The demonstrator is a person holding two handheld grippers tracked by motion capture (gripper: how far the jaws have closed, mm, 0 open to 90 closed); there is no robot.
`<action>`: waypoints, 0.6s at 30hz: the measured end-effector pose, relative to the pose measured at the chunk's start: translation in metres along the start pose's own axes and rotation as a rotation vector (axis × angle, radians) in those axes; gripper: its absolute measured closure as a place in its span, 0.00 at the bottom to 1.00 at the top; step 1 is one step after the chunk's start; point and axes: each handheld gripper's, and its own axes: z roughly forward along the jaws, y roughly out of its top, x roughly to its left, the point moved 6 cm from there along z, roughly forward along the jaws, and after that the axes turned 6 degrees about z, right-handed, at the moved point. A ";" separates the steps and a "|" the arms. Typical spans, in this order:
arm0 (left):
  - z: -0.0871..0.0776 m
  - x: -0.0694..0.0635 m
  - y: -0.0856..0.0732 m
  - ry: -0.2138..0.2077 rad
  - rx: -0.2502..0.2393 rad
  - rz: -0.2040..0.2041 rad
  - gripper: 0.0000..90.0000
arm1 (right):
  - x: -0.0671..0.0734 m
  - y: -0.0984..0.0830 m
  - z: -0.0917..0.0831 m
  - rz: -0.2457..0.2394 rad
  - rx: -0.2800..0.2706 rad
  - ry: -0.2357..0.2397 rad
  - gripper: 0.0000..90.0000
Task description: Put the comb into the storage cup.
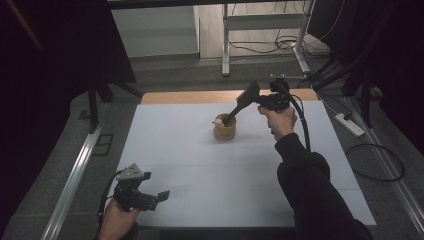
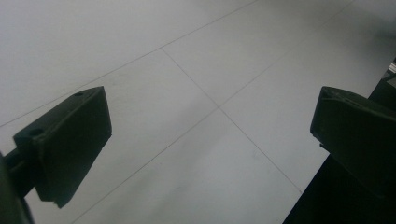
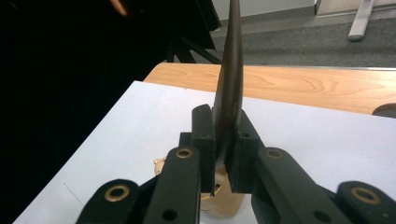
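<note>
Two grippers: right gripper (image 1: 261, 101) pinches a dark spatula (image 1: 239, 105) whose lower end sits in the wooden cup (image 1: 224, 128) just below it; left gripper (image 1: 150, 197) is spread, idle, well apart. Risk: sideways levering could tip the light cup on the surface (image 1: 190, 165).

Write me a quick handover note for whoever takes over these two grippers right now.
Right gripper: shut on the dark spatula, blade end up, handle end down in the wooden cup.
Left gripper: open, holding nothing, low over the white sheet at the near left.
Cup stands mid-table, something pale in it.
Done: spatula's handle end is inside the cup.
Left: probably to release it and pull back.
</note>
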 end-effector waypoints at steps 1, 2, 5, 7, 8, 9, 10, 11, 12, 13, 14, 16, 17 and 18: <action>0.000 0.000 0.000 0.000 0.000 0.000 0.00 | 0.000 0.000 0.001 0.000 -0.001 0.000 0.93; 0.000 0.000 0.000 0.000 0.000 -0.001 0.00 | 0.000 -0.001 0.002 0.001 0.001 0.002 0.93; 0.000 0.000 0.000 0.000 -0.001 -0.002 0.00 | 0.001 -0.002 0.006 0.004 0.004 0.004 0.93; 0.000 0.000 0.000 0.000 -0.002 -0.004 0.00 | 0.002 -0.004 0.008 0.006 0.008 0.007 0.93; 0.000 0.000 0.000 -0.001 -0.002 -0.004 0.00 | 0.002 -0.004 0.009 0.006 0.009 0.009 0.93; 0.000 0.000 0.000 -0.001 -0.001 -0.004 0.00 | 0.002 -0.005 0.010 0.008 0.011 0.010 0.93; 0.000 0.000 0.000 -0.001 -0.001 -0.004 0.00 | 0.002 -0.005 0.011 0.008 0.011 0.011 0.93; 0.000 0.000 0.000 -0.001 -0.001 -0.004 0.00 | 0.002 -0.006 0.012 0.011 0.012 0.012 0.93; 0.000 0.000 0.000 -0.001 -0.002 -0.004 0.00 | 0.001 -0.006 0.013 0.013 0.013 0.013 0.93; 0.000 0.000 0.000 -0.001 -0.001 -0.004 0.00 | 0.001 -0.007 0.014 0.015 0.015 0.014 0.93; 0.000 0.000 0.000 -0.001 -0.001 -0.004 0.00 | 0.001 -0.007 0.015 0.016 0.016 0.014 0.93; 0.000 0.000 0.000 -0.001 -0.001 -0.004 0.00 | 0.001 -0.009 0.017 0.018 0.019 0.017 0.93; 0.000 0.000 0.000 -0.001 0.000 -0.004 0.00 | 0.001 -0.009 0.018 0.019 0.021 0.018 0.93; 0.000 0.000 0.000 -0.001 0.000 -0.004 0.00 | 0.001 -0.010 0.019 0.020 0.023 0.018 0.93</action>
